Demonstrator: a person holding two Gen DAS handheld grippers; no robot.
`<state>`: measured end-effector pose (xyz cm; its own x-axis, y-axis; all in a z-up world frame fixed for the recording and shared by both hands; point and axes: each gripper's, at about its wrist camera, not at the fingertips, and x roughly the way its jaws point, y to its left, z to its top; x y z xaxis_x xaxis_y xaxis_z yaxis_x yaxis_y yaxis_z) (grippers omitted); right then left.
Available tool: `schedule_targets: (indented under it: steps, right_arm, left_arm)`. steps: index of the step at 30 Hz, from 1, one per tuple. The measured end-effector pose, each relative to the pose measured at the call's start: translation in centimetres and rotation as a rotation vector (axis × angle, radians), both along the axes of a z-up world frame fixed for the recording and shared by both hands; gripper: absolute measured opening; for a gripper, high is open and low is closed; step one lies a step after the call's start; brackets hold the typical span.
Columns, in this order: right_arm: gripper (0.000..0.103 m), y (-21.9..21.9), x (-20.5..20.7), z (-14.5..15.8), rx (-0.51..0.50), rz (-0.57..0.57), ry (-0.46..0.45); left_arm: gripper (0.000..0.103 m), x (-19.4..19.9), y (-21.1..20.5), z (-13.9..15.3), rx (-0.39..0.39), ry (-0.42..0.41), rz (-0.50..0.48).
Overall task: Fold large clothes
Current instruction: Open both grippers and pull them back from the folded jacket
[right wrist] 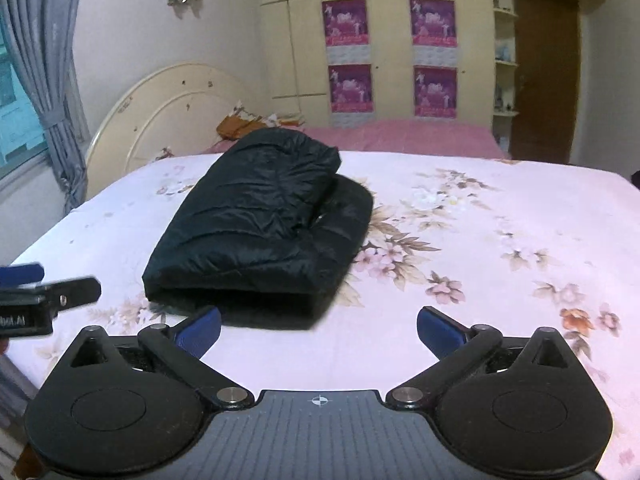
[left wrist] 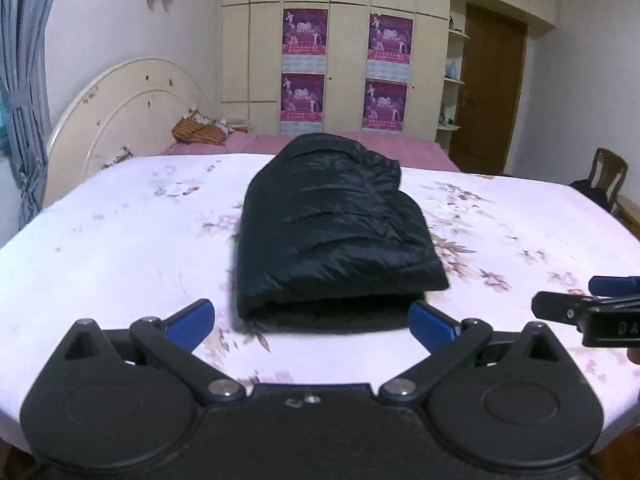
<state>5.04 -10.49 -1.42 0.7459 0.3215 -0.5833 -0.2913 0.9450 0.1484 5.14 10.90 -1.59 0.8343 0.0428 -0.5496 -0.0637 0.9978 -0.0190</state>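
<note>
Jacket point(left wrist: 336, 224) folded on bed point(left wrist: 120, 240), far end hidden; left tool point(left wrist: 312, 322), right tool point(right wrist: 318, 330) wide, empty.

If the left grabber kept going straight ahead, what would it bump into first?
Probably the folded black jacket. The left gripper, jaws wide open and empty, points at its near edge on the flowered bedsheet. Depth is hard to judge; it might touch the sheet first.

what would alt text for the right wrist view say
A folded black puffer jacket lies on a floral bedsheet, just ahead of the open, empty right gripper. The left gripper pokes in at the left edge.
</note>
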Motion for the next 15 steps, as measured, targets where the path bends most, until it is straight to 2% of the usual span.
schedule_targets:
  steps: [6, 15]
  right_arm:
    - [0.103, -0.3, -2.9, 1.3, -0.006, -0.014, -0.008]
    - [0.103, -0.6, -4.6, 2.0, -0.007, -0.018, -0.022]
  left_arm:
    - [0.103, -2.5, -0.9, 0.6, 0.002, -0.022, 0.003]
    - [0.103, -3.6, -1.2, 1.0, -0.003, -0.040, -0.011]
